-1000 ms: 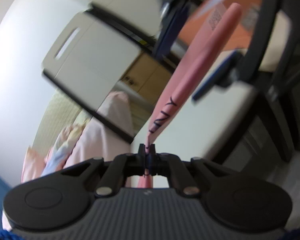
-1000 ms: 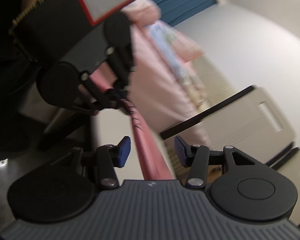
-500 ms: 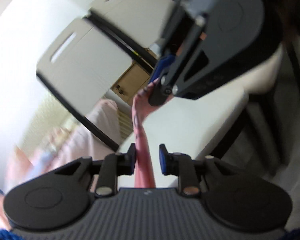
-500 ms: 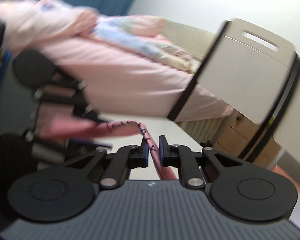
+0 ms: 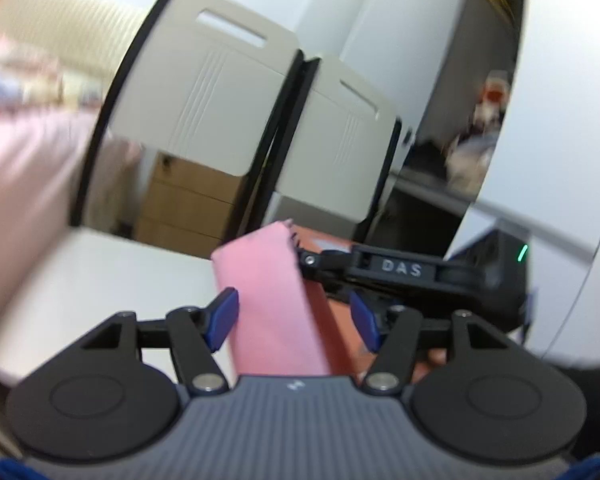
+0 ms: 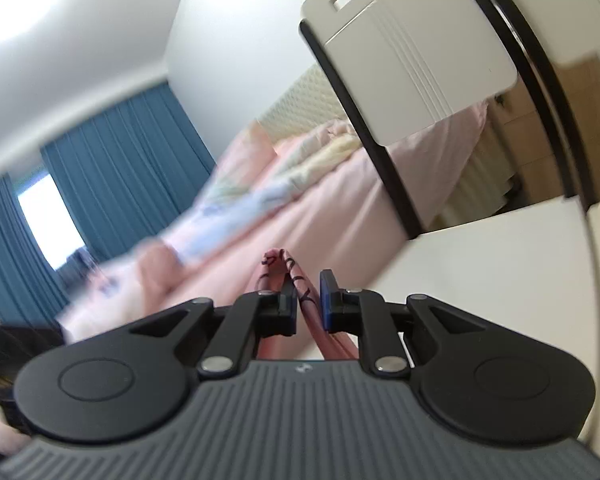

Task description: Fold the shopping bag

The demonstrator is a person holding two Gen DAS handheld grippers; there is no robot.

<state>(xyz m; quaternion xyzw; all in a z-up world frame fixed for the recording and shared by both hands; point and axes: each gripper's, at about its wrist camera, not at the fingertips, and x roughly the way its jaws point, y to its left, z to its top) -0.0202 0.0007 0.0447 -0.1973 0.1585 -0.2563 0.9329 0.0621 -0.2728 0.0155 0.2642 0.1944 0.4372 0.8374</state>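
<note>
The pink shopping bag (image 5: 268,300), folded into a narrow strip, hangs above the white table (image 5: 100,272). In the left wrist view it stands between the blue pads (image 5: 224,316) of my left gripper (image 5: 294,320), whose jaws are opening and do not press on it. My right gripper (image 5: 328,264) reaches in from the right and pinches the strip's top corner. The right wrist view shows my right gripper (image 6: 308,304) shut on the bag (image 6: 296,280), where black lettering shows on the pink fabric.
Two white chair backs (image 5: 220,100) stand behind the table, with a wooden drawer unit (image 5: 188,200) beyond them. A bed with pink bedding (image 6: 300,184) and blue curtains (image 6: 120,152) lie further off. An orange object (image 5: 336,316) sits on the table under the bag.
My left gripper let go of the bag and its jaws spread apart. My right gripper closed on the bag. Both grippers rolled, and the views swung round.
</note>
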